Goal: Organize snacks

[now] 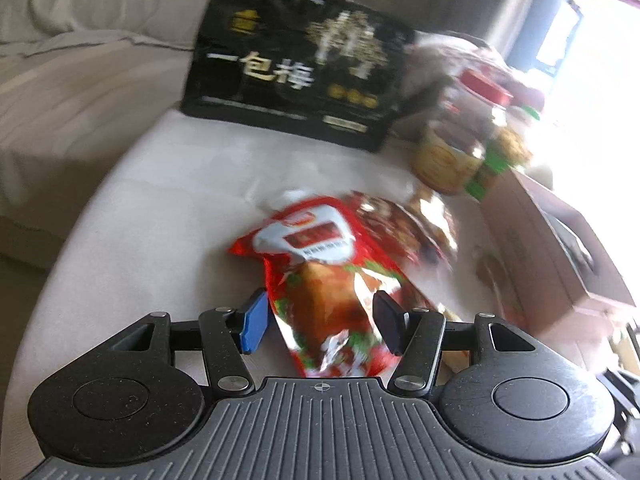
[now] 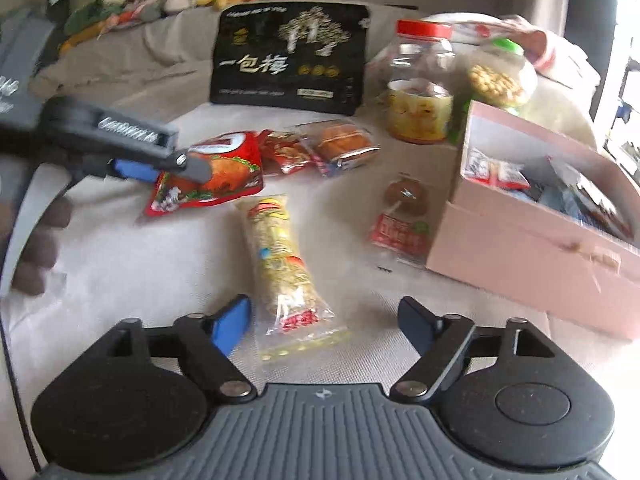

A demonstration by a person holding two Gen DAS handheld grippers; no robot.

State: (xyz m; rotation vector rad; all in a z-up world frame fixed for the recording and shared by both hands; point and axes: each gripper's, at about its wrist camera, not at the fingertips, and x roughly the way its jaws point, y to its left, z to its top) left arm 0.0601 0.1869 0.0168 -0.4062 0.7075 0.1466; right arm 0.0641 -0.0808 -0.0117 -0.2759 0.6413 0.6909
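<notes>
Crowding the cardboard box (image 2: 532, 248): jars (image 2: 420, 92), black bag (image 2: 288, 60), loose snack packets (image 2: 280, 152).

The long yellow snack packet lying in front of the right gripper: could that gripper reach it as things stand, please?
Probably yes. The right gripper is open, the yellow packet lies flat with its near end between the fingers, and nothing covers it; the left gripper is over the red packet.

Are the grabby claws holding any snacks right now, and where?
The left gripper straddles the red chicken packet's lower part; whether it pinches cannot be told. The right gripper is open, holding nothing.
</notes>
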